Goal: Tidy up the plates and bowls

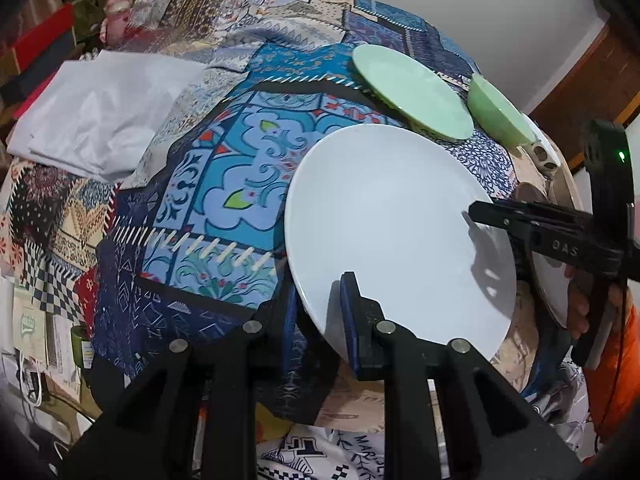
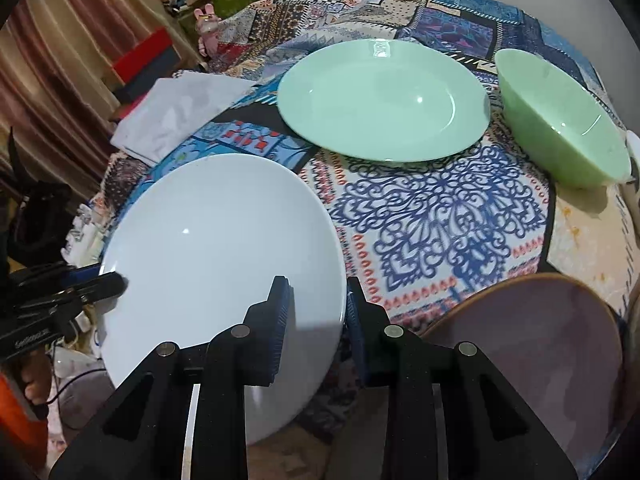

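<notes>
A large white plate [image 1: 392, 228] is held above the patchwork cloth, tilted. My left gripper [image 1: 316, 312] is shut on its near rim, one finger above and one below. My right gripper [image 2: 316, 312] is shut on the opposite rim of the same plate [image 2: 216, 256]; it also shows in the left wrist view [image 1: 480, 216] at the right. My left gripper shows in the right wrist view [image 2: 116, 280] at the plate's left edge. A green plate [image 2: 384, 100] and a green bowl [image 2: 560, 120] lie farther back. A brown-rimmed purple plate [image 2: 540, 360] lies at the near right.
A folded white cloth [image 1: 100, 112] lies at the back left of the patchwork-covered table [image 2: 440, 216]. Boxes and a pink toy rabbit [image 1: 116, 8] stand beyond the table's far left edge. Cables and clutter lie below the table's left side.
</notes>
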{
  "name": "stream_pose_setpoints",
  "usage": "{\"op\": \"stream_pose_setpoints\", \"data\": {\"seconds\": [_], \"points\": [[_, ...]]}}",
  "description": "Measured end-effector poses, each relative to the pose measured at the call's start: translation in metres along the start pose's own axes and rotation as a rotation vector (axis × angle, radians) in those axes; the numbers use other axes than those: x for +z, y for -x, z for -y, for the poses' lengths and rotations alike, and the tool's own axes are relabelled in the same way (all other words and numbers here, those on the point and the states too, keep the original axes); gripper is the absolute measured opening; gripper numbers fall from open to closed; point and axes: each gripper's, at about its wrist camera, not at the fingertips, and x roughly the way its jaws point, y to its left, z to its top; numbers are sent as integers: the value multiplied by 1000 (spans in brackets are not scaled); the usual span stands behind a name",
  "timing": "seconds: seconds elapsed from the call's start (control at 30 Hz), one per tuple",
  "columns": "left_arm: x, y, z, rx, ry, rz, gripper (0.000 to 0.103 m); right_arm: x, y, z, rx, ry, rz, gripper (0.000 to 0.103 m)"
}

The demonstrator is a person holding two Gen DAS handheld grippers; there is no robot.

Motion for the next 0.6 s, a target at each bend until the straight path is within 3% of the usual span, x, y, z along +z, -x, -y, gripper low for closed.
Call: {"op": "stream_pose_setpoints", "data": {"seconds": [0.27,0.6], "points": [[-3,-6,-5,-45,27,-31,25,1,-7,0,21,0,-11,26],[-1,-1,6,38,35,-17,26,-7,5,-1,12,-8,18,26]]}}
